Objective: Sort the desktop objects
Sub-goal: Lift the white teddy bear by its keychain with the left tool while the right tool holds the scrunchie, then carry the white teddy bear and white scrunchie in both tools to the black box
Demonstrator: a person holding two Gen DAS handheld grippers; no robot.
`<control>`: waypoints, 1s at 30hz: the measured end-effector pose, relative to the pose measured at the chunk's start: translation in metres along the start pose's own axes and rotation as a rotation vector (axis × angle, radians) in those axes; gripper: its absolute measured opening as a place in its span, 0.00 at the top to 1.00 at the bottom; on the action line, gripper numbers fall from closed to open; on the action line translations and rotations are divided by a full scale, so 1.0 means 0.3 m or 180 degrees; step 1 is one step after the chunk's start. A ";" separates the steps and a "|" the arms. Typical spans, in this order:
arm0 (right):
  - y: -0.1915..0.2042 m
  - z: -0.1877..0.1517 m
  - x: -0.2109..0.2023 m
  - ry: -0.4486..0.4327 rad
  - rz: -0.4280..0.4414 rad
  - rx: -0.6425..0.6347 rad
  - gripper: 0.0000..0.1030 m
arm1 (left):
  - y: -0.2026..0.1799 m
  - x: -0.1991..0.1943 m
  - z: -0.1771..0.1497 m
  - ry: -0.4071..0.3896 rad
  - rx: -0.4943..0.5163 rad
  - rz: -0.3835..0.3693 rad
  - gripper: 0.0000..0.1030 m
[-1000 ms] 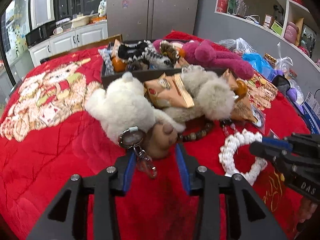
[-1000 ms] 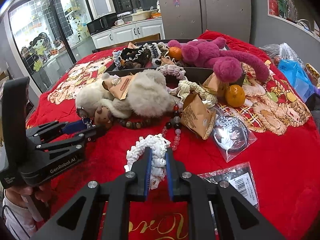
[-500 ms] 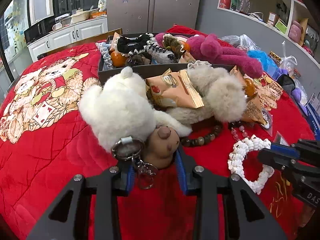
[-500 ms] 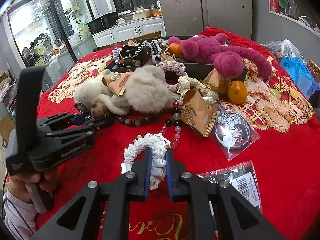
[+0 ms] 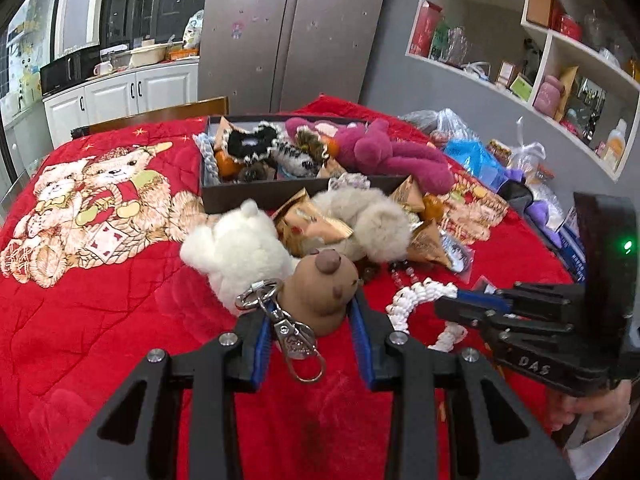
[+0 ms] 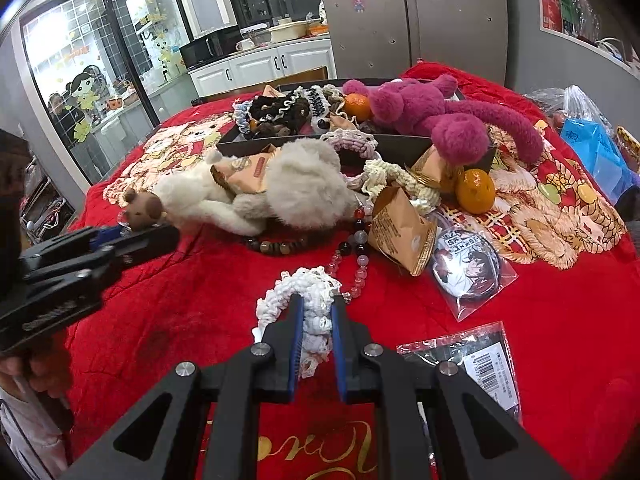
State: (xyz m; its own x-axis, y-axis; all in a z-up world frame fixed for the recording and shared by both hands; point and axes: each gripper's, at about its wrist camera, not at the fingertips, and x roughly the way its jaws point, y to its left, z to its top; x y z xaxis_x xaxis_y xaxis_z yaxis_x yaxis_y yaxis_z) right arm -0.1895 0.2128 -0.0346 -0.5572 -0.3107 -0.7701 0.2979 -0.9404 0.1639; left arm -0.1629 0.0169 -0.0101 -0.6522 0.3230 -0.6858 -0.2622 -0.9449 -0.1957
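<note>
1. Left gripper [image 5: 312, 316] clamped on a small brown toy head [image 5: 322, 294] of a keychain, blue pads pressing both its sides; jaws just drawn closer around it.
2. Brown toy head raised off the red blanket [image 5: 100, 328], nose pointing up, touching the white plush bear [image 5: 240, 250] behind it.
3. Metal key ring and clasp [image 5: 294, 338] dangling from the head, hanging between the left jaws.
4. Right gripper [image 6: 316, 320] pinched tight on a white crocheted scrunchie [image 6: 298, 294], lace bunched between the narrow jaws, resting on the blanket.
5. Dark tray [image 6: 400, 146] at the far side of the blanket, holding a black frilled scrunchie [image 6: 280, 108], an orange and the body of a magenta plush toy [image 6: 432, 110] that spills over its near rim.
6. Grey fluffy plush [image 6: 304, 182] just beside the white bear, a snack packet [image 6: 248, 170] lying across both.
7. Bead bracelets [image 6: 352, 248], a tan paper packet [image 6: 400, 232], a bagged badge [image 6: 468, 264] and a second orange [image 6: 476, 191] scattered near the right side of the pile.
</note>
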 end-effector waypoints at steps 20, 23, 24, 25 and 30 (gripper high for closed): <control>0.036 -0.009 -0.022 0.0002 0.0047 -0.0081 0.87 | -0.008 -0.042 -0.043 -0.0073 0.0147 0.0050 0.54; 0.041 -0.009 -0.018 0.0017 0.0051 -0.0090 0.87 | -0.015 -0.025 -0.071 -0.0021 0.0167 -0.0033 0.54; 0.041 -0.008 -0.016 0.0021 0.0048 -0.0091 0.87 | -0.019 -0.019 -0.077 -0.0003 0.0183 -0.0045 0.54; 0.041 -0.008 -0.015 0.0025 0.0041 -0.0093 0.87 | -0.025 -0.008 -0.083 0.0034 0.0205 -0.0038 0.54; 0.034 -0.005 -0.017 0.0027 0.0004 -0.0083 0.87 | -0.037 0.007 -0.103 0.0082 0.0165 -0.0086 0.46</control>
State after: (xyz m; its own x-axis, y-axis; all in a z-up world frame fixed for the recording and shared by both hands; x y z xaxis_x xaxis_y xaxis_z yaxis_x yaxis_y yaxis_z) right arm -0.1827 0.2050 -0.0299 -0.5502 -0.3106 -0.7751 0.3189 -0.9361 0.1487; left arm -0.1394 0.0263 -0.0310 -0.6260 0.3464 -0.6986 -0.3165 -0.9317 -0.1783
